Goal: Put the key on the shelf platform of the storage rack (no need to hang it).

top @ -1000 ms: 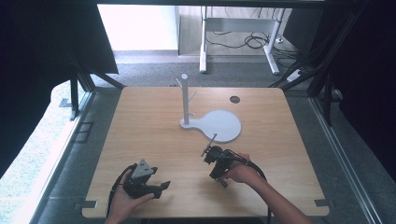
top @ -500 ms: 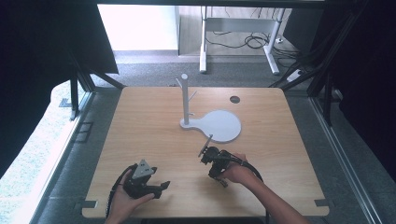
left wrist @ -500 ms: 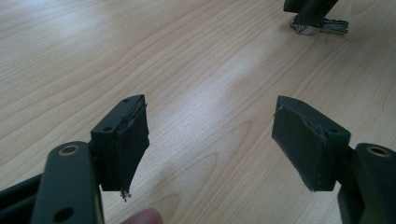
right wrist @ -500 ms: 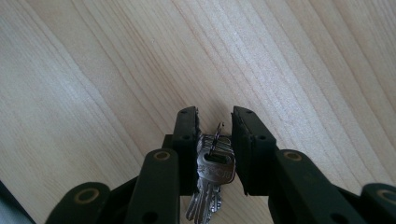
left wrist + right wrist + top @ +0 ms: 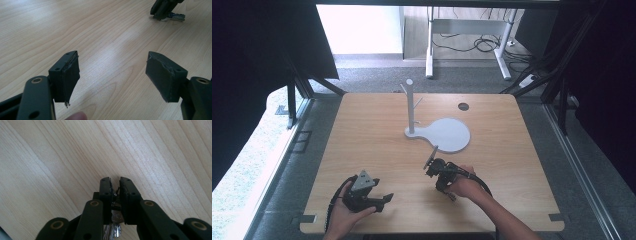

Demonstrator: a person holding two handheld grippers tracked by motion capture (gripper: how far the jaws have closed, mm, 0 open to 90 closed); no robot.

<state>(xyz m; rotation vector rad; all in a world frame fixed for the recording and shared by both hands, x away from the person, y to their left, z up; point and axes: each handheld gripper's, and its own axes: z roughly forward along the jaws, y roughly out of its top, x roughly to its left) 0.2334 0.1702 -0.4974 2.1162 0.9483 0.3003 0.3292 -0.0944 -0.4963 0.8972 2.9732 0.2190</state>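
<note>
Keys pinched in the right gripper, stand straight ahead

High view first: the right gripper (image 5: 435,167) sits low over the table (image 5: 362,130), tipped forward, and the white stand (image 5: 411,107) with its pegs and round base rises just beyond it, up the table. That is the line that matters, I'd say: the stand lies dead ahead of the right hand, far nearer to it than to the left. The left gripper (image 5: 379,200) rests by the near edge.

Left gripper view: its jaws gape wide with only bare wood between them, and across the table a bunch of keys (image 5: 175,16) pokes out from under the other gripper.

Right gripper view: the jaws have just been closing and stand nearly together, pinching the keys (image 5: 115,220), which hang below the pads. Metal blades show here up close.
</note>
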